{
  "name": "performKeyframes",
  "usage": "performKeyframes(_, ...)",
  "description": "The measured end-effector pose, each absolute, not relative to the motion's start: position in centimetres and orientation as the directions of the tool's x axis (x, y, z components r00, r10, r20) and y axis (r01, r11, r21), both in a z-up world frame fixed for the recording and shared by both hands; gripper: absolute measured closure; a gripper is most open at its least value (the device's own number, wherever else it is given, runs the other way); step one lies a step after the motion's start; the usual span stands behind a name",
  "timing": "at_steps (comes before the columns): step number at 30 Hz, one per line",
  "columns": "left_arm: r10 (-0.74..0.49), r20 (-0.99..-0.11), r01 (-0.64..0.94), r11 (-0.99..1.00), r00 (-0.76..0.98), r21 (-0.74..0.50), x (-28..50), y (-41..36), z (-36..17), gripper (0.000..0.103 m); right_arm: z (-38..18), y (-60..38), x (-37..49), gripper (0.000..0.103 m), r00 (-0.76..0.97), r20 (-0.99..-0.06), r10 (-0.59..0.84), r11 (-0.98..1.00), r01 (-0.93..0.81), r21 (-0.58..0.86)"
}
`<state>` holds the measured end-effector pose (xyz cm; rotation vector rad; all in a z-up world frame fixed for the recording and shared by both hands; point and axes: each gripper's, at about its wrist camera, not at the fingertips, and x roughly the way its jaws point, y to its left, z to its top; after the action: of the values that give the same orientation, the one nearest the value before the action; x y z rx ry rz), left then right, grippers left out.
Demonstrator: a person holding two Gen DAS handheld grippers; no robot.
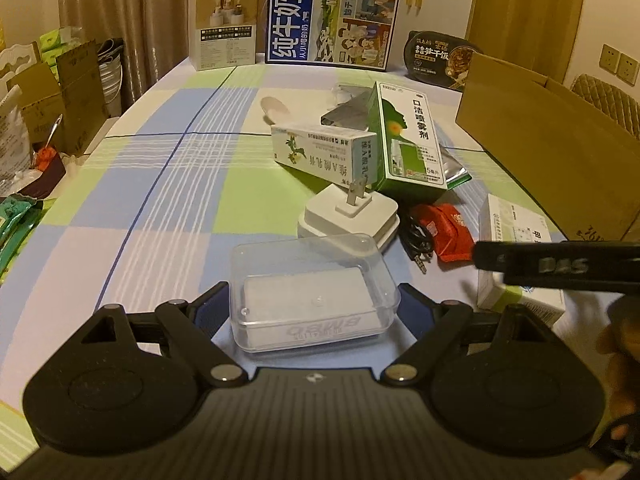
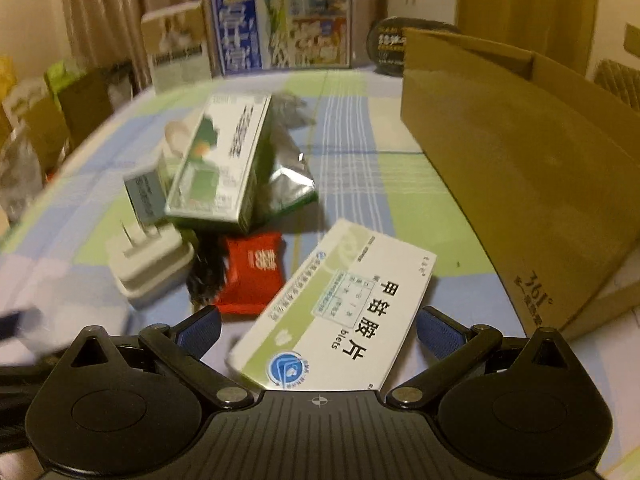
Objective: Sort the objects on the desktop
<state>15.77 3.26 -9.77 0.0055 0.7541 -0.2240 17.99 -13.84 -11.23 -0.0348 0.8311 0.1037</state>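
The right gripper (image 2: 319, 332), jaws open, straddles a white tablet box (image 2: 340, 312) lying diagonally between them, while the left gripper (image 1: 314, 300) clamps a clear plastic case (image 1: 312, 290).

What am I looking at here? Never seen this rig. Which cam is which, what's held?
No robot: a person holds a two-finger gripper in each hand, each with a fisheye camera looking along its fingers.

The left wrist view shows the left gripper with its fingers against the sides of a clear plastic case; it looks gripped. The right wrist view shows the right gripper open around a white and green medicine box, not touching it.

On the checked tablecloth lie a white plug adapter, a red packet, a green spray box and an open cardboard box.
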Motion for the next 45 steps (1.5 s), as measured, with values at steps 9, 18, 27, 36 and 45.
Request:
performKeyframes(9,-0.254,-0.673,0.255,0.962,0.695,-0.099,15.2,2.5,-9.6,0.018,-10.6,-17.7,14.7,0.031,0.658,-0.745,0.11,0.988,-0.157,0.007)
performKeyframes(18,-0.278,-0.678,0.301,0.95,0.68,-0.087,13.9,1.0,-9.8,0.017,-10.7,-19.1,13.8,0.009,0.697,-0.714,0.062,0.991,-0.128,-0.039)
performKeyframes(27,-0.234,-0.686,0.291,0.956,0.688,-0.035,14.4,-0.4,-10.3,0.017,-11.3,-19.2,15.7,0.01,0.713,-0.699,0.057,0.995,-0.094,-0.014)
performKeyframes(36,-0.197,-0.691,0.276,0.961,0.696,0.004,14.6,-1.1,-11.0,0.017,-11.6,-18.9,15.5,0.035,0.713,-0.697,0.069,0.993,-0.116,-0.021)
performKeyframes(45,-0.177,-0.686,0.273,0.961,0.705,0.033,13.7,-1.1,-9.9,0.019,-8.8,-19.2,12.9,0.035,0.738,-0.664,0.12,0.989,-0.144,0.019)
